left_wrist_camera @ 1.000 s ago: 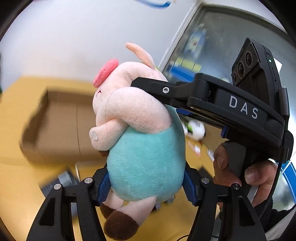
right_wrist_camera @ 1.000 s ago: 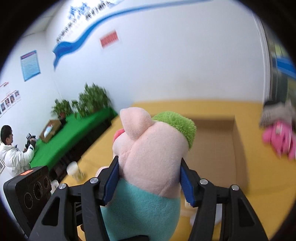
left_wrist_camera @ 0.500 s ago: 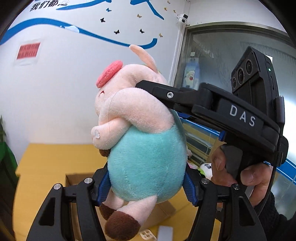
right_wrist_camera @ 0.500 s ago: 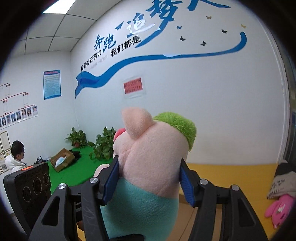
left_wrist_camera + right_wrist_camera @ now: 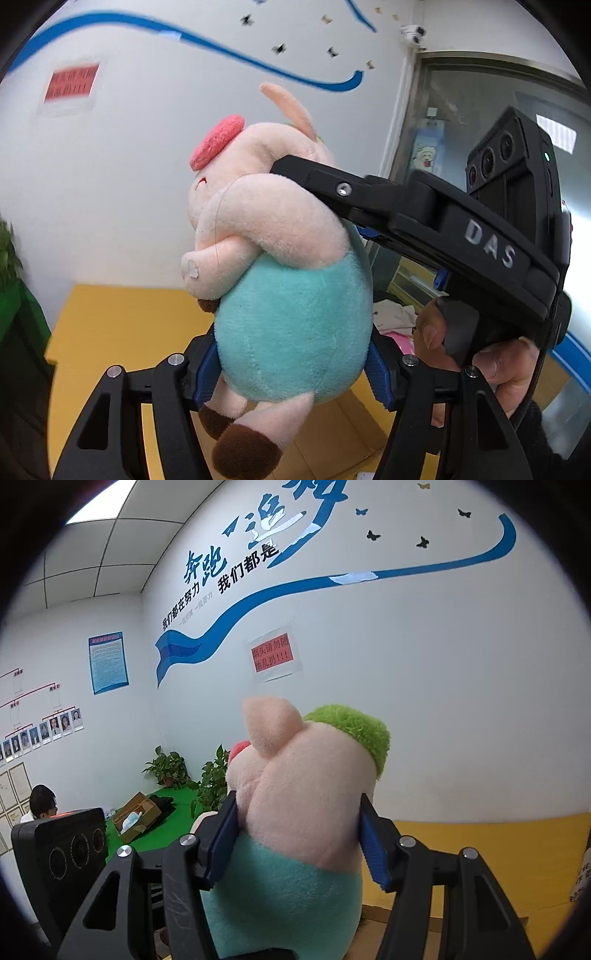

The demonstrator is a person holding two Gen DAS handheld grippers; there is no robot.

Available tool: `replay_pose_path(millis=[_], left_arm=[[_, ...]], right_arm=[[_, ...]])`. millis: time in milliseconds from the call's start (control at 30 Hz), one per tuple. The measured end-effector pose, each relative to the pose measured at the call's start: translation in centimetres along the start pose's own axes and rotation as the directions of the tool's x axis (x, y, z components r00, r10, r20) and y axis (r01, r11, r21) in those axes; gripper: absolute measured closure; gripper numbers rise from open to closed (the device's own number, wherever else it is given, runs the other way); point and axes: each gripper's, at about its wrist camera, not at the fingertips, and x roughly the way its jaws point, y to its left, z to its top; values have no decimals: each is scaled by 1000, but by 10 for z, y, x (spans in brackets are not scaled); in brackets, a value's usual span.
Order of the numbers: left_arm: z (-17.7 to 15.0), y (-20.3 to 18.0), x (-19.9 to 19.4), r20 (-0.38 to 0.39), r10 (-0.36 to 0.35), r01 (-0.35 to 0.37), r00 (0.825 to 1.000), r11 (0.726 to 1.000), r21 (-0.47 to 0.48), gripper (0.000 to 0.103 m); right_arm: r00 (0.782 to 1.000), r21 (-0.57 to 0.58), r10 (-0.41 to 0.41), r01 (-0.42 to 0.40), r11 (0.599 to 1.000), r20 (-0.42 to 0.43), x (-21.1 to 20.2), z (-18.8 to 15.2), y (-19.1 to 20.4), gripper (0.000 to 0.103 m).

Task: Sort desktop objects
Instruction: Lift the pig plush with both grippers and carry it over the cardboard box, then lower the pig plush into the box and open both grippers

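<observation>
Since a second ago I am lifting both arms: the cardboard box that filled the lower view is now dropping out of sight, and the white wall with its blue ribbon is filling both views.

Nearest to me, my left tongs (image 5: 291, 363) are pinching the plush pig (image 5: 291, 325) across its teal belly, blue pads pressing in from both sides. The pig is hanging in the air, upright and tilted a little, brown hooves dangling below the pads. My right tongs (image 5: 297, 843) are squeezing the same pig (image 5: 306, 790) higher up, at the pink head just above the teal body. In the left view the right tongs' black arm is lying across the pig's shoulder, with my right hand (image 5: 491, 350) wrapped round its handle.

Just beyond, a corner of the cardboard box (image 5: 332, 432) is showing under the pig, sitting on the yellow bench (image 5: 122, 325). Farther off are a pink item on the bench, potted plants (image 5: 170, 768), a seated person at the left edge, and the wall.

To do this carry well, I am judging that both arms should be travelling together, keeping the same gap so the soft body is not stretched or twisted. I should be keeping both grips firm, since plush squashes and can slip, and lowering over the right container before loosening either pair.
</observation>
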Motion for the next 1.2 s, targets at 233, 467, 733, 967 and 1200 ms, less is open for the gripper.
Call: replay_pose_path(millis=[233, 467, 733, 967, 1200], left_arm=[[-91, 101, 108, -239, 41, -81, 970, 984, -159, 34], [-177, 164, 190, -447, 75, -185, 891, 960, -208, 34], [-246, 199, 222, -607, 106, -307, 787, 922, -236, 29], [-250, 201, 211, -601, 114, -327, 791, 909, -258, 19], [-204, 145, 102, -332, 333, -383, 882, 918, -97, 7]], right_arm=[[980, 154, 15, 16, 988, -199, 115, -120, -76, 44], [945, 340, 92, 22, 940, -315, 188, -241, -151, 44], [884, 390, 124, 71, 918, -451, 225, -326, -173, 43], [876, 377, 19, 188, 907, -482, 219, -323, -180, 25], [911, 424, 55, 136, 895, -408, 110, -255, -169, 23]])
